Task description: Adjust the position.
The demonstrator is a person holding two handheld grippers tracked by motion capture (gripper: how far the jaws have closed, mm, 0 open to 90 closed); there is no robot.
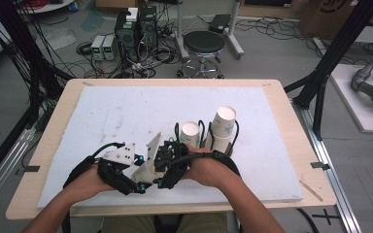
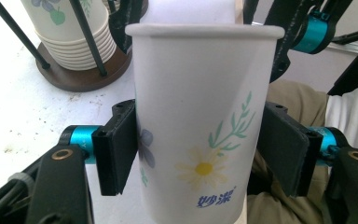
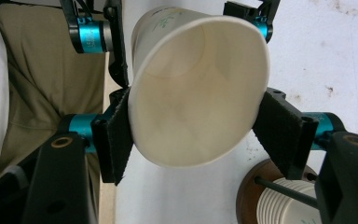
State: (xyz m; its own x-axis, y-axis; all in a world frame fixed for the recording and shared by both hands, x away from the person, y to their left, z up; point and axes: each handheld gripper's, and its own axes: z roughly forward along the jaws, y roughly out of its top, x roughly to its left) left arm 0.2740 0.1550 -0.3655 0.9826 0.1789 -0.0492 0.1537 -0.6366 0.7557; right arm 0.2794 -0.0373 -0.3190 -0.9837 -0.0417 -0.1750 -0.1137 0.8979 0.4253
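Both forearms come in from the near edge and meet over the near middle of the table (image 1: pixel 281 126), hands turned inward so the left gripper (image 1: pixel 137 180) and right gripper (image 1: pixel 161 167) face each other across one paper cup (image 1: pixel 147 165). The table carries a white foam sheet (image 1: pixel 126 116), scuffed and speckled; beyond it lie a grey floor with tangled cables, a round stool (image 1: pixel 204 44) and stacked boxes of equipment.

The cup lies tilted between the two grippers. In the left gripper view it (image 2: pixel 205 126) fills the gap between the pads, both pressing its wall below the rim: the left is gripping it. In the right gripper view its mouth (image 3: pixel 198 88) is squeezed oval between the pads, so the right grips it too. Just beyond the fingers, a wire rack (image 1: pixel 209 138) holds stacked cups (image 1: pixel 223 124).
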